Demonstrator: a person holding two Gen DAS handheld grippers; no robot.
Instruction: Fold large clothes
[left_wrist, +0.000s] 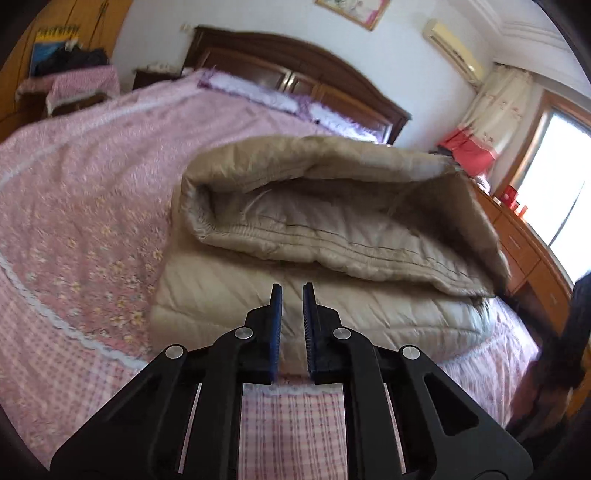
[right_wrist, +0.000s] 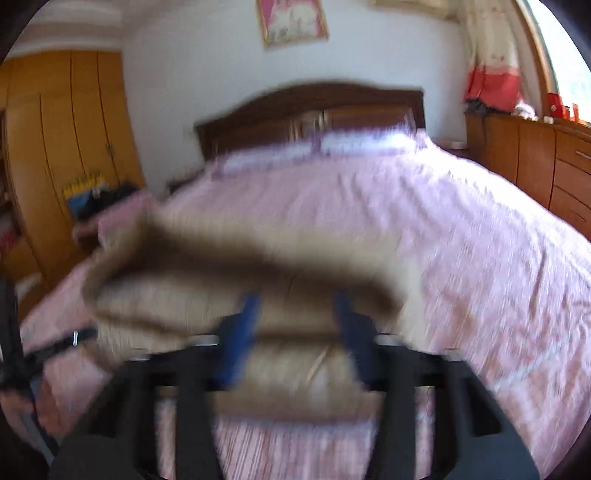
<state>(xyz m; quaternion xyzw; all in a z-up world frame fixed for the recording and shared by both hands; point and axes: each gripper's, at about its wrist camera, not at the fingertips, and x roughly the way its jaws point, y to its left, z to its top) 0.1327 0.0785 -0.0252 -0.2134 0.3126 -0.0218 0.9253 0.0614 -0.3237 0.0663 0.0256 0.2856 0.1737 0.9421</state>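
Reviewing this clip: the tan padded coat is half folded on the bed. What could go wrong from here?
1. The folded-over top layer of the coat bulges open and sits askew, so it may spring back or slide off the lower layer.
2. The left tongs grip nothing, with a narrow gap, so nothing pins the fold.
3. The right wrist view is badly motion-blurred; the open right tongs may snag the coat.

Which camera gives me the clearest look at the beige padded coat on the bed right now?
The left wrist view. There the beige padded coat is sharp: its top layer is doubled over, quilting visible, on the pink bedspread. In the right wrist view the coat is a motion-blurred tan mass.
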